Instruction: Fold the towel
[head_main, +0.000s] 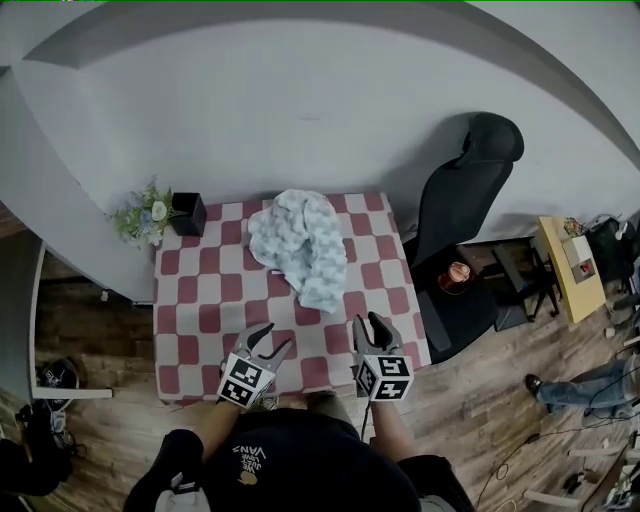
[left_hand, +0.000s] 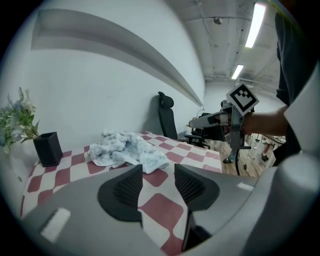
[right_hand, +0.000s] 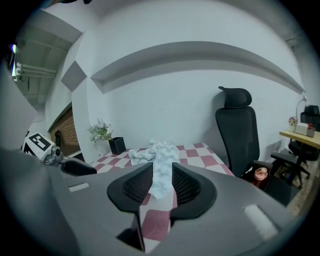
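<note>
Towel (head_main: 300, 245) crumpled, unfolded, on checked table (head_main: 180, 320) toward its 12 o'clock edge; black pot (head_main: 188, 213) holding a flower sprig (head_main: 145, 215) at the towel's 10 o'clock; left gripper (head_main: 273, 341) at 7 o'clock, right gripper (head_main: 368, 322) at 5 o'clock, both with jaws apart and gripping nothing.

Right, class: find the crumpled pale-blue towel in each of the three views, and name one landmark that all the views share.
Head view: the towel lies crumpled at upper centre, on the far half of the checkered table.
Left gripper view: left of centre, on the far part of the table.
Right gripper view: in the centre, with one end stretching toward the camera.
Shared landmark: the black office chair, to the towel's right in every view.
</note>
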